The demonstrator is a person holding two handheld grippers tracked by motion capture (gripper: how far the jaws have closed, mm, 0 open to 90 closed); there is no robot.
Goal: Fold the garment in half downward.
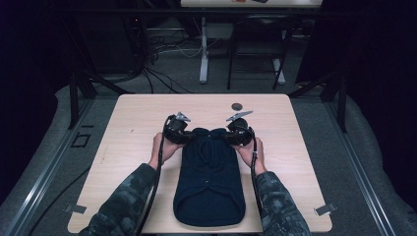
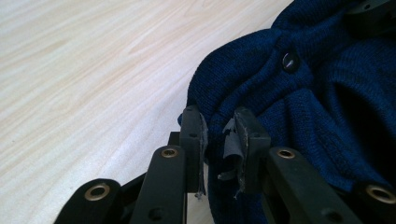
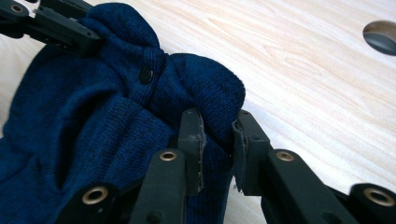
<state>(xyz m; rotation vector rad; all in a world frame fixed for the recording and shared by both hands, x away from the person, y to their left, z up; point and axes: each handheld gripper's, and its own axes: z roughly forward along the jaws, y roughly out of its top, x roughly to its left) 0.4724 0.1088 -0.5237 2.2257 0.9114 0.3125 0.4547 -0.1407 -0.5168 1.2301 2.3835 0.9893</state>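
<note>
On the wooden surface (image 1: 128, 147) lies a dark blue sweater (image 1: 209, 182), lengthwise between the person's forearms. From the high view both tools sit at its far end, the left tool (image 1: 183, 138) at one corner, the right tool (image 1: 232, 137) at the other. Up close, the left tool (image 2: 219, 135) has its jaws pinched on a fold of knit, near a dark button (image 2: 289, 61). Likewise the right tool (image 3: 218, 135) is clamped on bunched fabric, with a round hole (image 3: 382, 37) in the surface beyond.
</note>
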